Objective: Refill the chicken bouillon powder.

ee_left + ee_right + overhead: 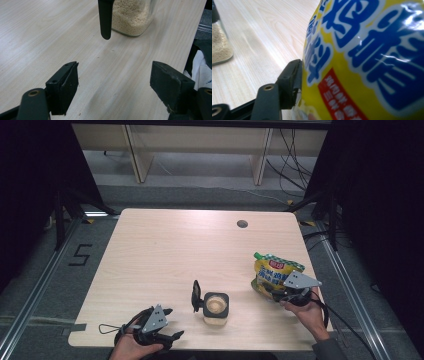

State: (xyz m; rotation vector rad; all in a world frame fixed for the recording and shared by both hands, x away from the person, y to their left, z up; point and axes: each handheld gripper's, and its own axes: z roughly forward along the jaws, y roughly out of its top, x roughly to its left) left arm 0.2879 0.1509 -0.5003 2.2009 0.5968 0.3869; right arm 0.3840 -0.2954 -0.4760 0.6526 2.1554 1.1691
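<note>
Pale wood is carrying everything here: the table (pixel 165 250) is bearing a jar at its near middle and a pouch at its near right. Nearest of all, the left gripper (pixel 167 324) is resting at the near left edge, its jaws standing wide apart with nothing between them; in the left gripper view its pads (pixel 65 87) are framing bare tabletop, with the jar just beyond them. That glass jar (pixel 216 308) is sitting open, its black lid (pixel 196 296) swung up on the left side, and pale granules (pixel 130 15) are filling it partway.

Farther right, the right gripper (pixel 280 295) is meeting the near lower part of the yellow snack pouch (pixel 275 270), which is standing upright, long axis vertical, green top corner leaning toward the far left. In the right gripper view the left pad (pixel 295 82) is touching the pouch's side (pixel 367 50); the other jaw is hidden behind the bag, so whether the pads are pressing cannot be told.

The pouch is lying well to the right of the jar, so the right hand (pixel 312 312) is the nearer one, and any pour would need to travel leftward to the jar mouth.
</note>
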